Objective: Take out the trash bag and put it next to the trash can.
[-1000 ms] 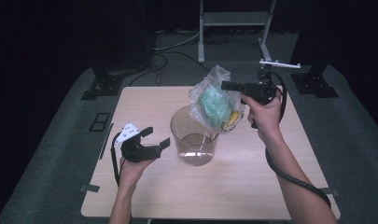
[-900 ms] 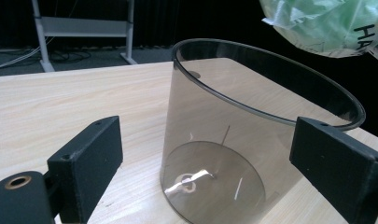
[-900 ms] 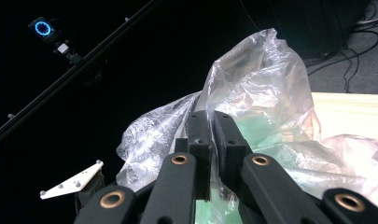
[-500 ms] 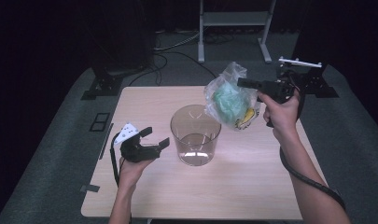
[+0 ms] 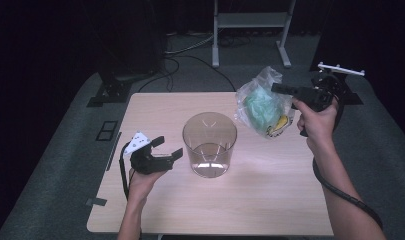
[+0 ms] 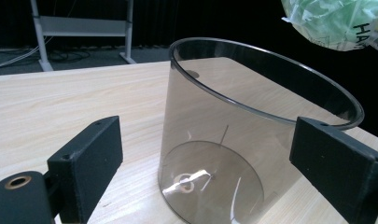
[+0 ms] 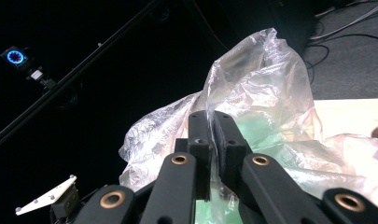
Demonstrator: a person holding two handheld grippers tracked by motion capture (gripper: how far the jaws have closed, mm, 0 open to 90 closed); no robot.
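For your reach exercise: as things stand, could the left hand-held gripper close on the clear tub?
Probably yes. The left hand-held gripper is open beside the clear tub, with bare table between them, though the tub looks about as wide as the open jaws.

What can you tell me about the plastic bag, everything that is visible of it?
The plastic bag is thin, clear and crinkled, with a pale green filling and a yellow and black printed patch low on one side. Its loose, crumpled top sticks upward. The right gripper has its jaws closed on a fold of the film and holds the bag in the air above the far right part of the table, to the right of the clear container. It touches neither. In the left gripper view black letters show on it.
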